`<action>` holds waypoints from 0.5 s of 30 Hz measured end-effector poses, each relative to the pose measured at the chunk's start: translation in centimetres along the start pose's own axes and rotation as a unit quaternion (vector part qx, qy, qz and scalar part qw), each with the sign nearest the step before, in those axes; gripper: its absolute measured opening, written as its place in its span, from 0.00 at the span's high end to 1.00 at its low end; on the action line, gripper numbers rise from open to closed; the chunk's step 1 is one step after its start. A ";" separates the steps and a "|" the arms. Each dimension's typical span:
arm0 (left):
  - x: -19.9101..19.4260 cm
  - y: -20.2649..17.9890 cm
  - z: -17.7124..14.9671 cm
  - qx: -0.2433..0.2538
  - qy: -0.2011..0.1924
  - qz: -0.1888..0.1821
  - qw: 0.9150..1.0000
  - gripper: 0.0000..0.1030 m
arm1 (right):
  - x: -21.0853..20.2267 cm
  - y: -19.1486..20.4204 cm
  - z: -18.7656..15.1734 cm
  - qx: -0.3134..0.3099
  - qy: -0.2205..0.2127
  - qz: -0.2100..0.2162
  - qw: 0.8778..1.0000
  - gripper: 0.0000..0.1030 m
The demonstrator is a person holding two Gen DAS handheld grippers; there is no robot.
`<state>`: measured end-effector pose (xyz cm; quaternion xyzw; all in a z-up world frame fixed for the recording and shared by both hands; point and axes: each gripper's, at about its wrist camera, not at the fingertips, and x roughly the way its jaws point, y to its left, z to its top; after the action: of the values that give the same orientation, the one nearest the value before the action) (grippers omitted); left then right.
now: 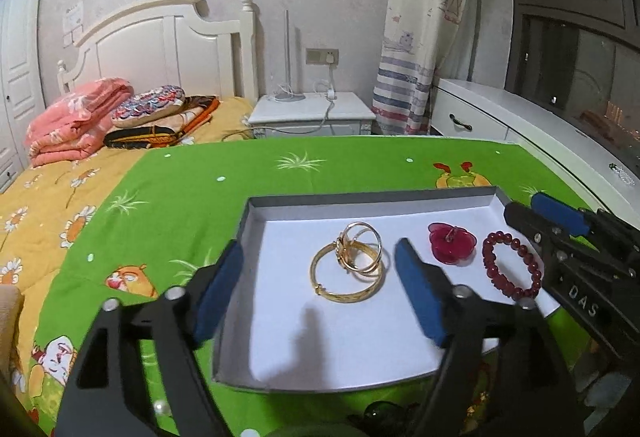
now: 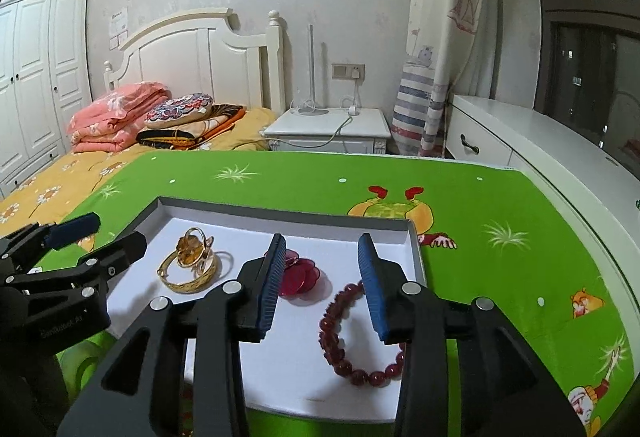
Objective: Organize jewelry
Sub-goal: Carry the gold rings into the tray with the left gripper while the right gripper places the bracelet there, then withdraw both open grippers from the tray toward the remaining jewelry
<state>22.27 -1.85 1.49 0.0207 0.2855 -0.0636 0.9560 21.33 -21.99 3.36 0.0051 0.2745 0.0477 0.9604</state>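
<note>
Seen from the left wrist: left gripper spread wide and empty above the shallow tray, gold bangles stacked mid-tray between its fingers, red flower clip and red bead bracelet toward the right edge. Seen from the right wrist: right gripper likewise parted, holding nothing, poised over the bracelet at the near right corner, clip just beside its left pad. Probably best done by lowering straight, straddling one side of the bead loop, closing gently to keep beads from rolling away.
</note>
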 end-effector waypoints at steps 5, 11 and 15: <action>-1.0 0.5 -0.3 -0.011 -0.005 0.006 1.000 0.11 | -0.5 0.8 -0.6 -0.012 0.005 0.009 1.000 0.63; -2.9 1.0 -1.8 -0.008 -0.005 0.018 1.000 0.07 | -1.9 2.1 -1.7 -0.022 0.011 0.027 0.999 0.44; -5.5 1.7 -3.6 -0.004 -0.016 0.027 1.000 0.05 | -4.1 3.0 -2.7 -0.028 0.003 0.033 0.999 0.30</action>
<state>16.01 0.72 1.53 0.0236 0.2700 -0.0370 0.9618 16.19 -19.46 3.37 -0.0125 0.2755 0.0872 0.9573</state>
